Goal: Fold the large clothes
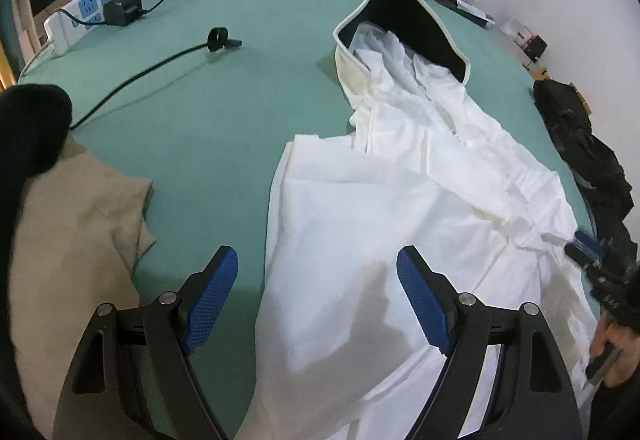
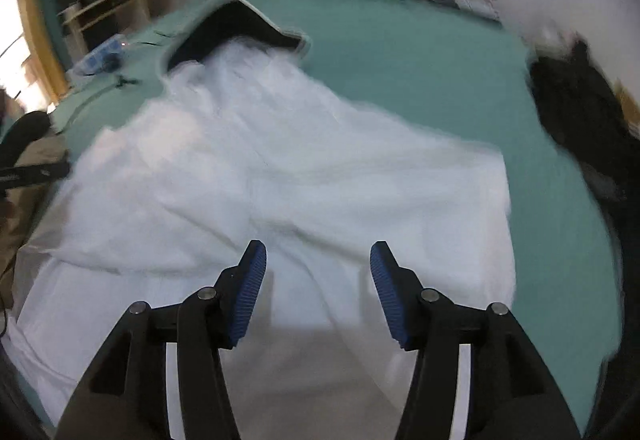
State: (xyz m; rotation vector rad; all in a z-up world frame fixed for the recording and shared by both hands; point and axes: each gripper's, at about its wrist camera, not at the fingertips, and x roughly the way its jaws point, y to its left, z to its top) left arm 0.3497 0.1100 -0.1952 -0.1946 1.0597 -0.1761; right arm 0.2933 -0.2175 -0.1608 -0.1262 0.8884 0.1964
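left black two-finger gripper with blue ribbed pads (image 1: 316, 280): jaws spread wide, nothing between them. right black two-finger gripper with blue ribbed pads (image 2: 318, 272): jaws likewise apart, gripping nothing. bare right hand (image 1: 612, 352) wrapped around the right gripper's handle.

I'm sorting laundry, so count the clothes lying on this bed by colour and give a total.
White: 1, the hooded garment
Beige: 1, the garment at the near left
Black: 1, the garment at the right edge
Total: 3
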